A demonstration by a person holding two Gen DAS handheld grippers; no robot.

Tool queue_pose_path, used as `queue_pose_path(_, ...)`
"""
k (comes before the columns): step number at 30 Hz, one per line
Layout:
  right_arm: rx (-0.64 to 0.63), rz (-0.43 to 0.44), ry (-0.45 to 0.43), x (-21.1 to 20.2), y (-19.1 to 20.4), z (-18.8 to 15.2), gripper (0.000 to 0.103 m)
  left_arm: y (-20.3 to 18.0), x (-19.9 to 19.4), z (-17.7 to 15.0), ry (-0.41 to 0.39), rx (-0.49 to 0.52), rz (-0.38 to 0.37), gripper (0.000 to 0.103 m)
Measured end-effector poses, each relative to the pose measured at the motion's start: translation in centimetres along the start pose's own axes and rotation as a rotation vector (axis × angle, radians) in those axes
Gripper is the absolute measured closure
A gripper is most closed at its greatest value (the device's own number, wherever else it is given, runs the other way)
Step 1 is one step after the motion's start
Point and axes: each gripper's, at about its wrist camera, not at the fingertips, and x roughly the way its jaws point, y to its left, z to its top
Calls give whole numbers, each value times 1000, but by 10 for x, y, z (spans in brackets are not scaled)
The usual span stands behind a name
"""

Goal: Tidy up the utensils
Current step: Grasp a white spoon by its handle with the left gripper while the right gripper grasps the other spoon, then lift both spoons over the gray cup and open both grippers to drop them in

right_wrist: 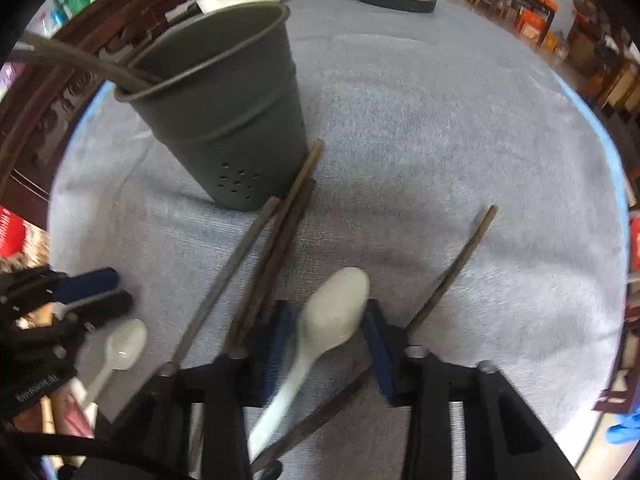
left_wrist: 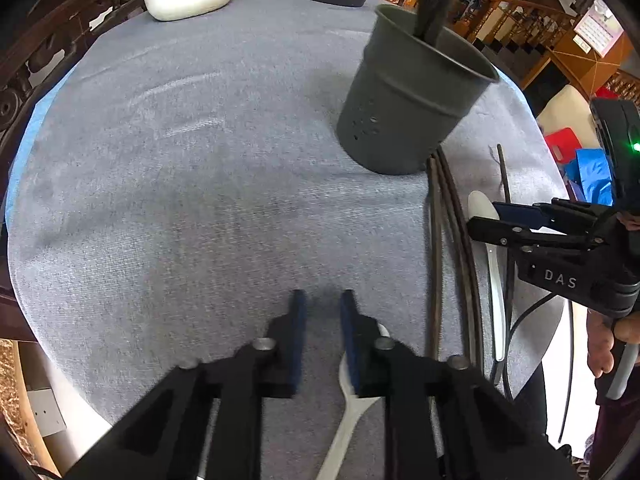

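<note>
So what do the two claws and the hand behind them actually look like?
Both claws are black printed plastic linkages with silver pivot bolts and blue finger pads. The right claw carries white "DAS" lettering, a green indicator light and black cables. The left claw matches. A dark maroon sleeve shows beside the hand.

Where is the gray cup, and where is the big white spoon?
gray cup (right_wrist: 224, 120), right wrist view, on its side wall.
big white spoon (right_wrist: 334, 308), right wrist view, on its bowl.

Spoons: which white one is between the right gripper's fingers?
The bigger spoon, lying between the right gripper's blue pads. The smaller spoon lies by the left gripper.
</note>
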Motion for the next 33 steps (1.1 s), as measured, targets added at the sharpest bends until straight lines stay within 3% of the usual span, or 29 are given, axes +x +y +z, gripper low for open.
queue_pose_path(3,7,21,0,-1,-5,1,70,17,-2,1,2,-43,-46,97)
queue_pose_path(6,51,69,-24,-6,-17,-1,71,29,-10,1,-14,-52,-43,97)
queue_pose_path(10,130,122,-123,-28,-36,-5,71,25,-37,-5,-63,10,-64,97)
queue_pose_path(12,156,138,-165,-38,-47,-11,71,22,-46,-14,-58,46,-50,86)
queue_pose_path(14,186,154,-198,-45,-54,-17,71,14,-48,-23,-60,100,-30,58)
queue_pose_path(15,206,165,-210,-49,-58,-22,71,9,-45,-23,-53,120,-13,48)
queue_pose_path(20,218,188,-225,-58,-57,-45,71,0,-13,-25,45,171,51,51)
queue_pose_path(25,214,187,-245,-69,-55,-58,71,-5,-8,-23,18,224,70,74)
queue_pose_path(30,204,183,-302,-83,-56,-56,71,4,-13,-18,-8,208,48,74)
queue_pose_path(33,215,175,-367,-95,-56,-48,71,16,-32,-8,-91,160,25,74)
